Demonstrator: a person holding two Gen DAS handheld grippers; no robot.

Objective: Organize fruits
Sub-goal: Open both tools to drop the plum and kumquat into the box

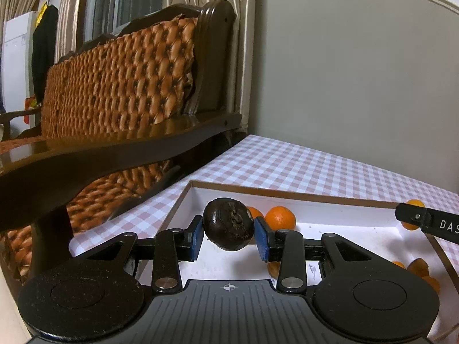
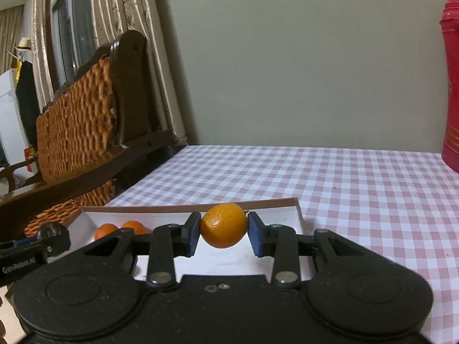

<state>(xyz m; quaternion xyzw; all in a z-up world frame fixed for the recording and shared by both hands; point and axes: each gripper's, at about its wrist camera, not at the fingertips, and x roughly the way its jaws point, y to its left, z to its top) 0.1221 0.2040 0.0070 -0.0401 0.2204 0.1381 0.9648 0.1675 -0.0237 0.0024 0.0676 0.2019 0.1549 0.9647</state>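
Note:
My left gripper (image 1: 228,236) is shut on a dark purple-brown round fruit (image 1: 228,223), held above a shallow white cardboard tray (image 1: 338,200). Several small oranges (image 1: 280,217) lie in the tray beyond it. The right gripper's arm (image 1: 430,222) shows at the right edge, partly covering an orange. In the right wrist view my right gripper (image 2: 223,233) is shut on an orange (image 2: 223,225) over the same tray (image 2: 297,209). Two more oranges (image 2: 132,226) rest in the tray's left part. The left gripper's arm (image 2: 34,246) enters from the lower left.
The tray sits on a table with a pink and white checked cloth (image 2: 358,186). A dark wooden sofa with orange quilted cushions (image 1: 114,86) stands close along the table's left side. A red flask (image 2: 451,86) stands at the far right. A grey wall is behind.

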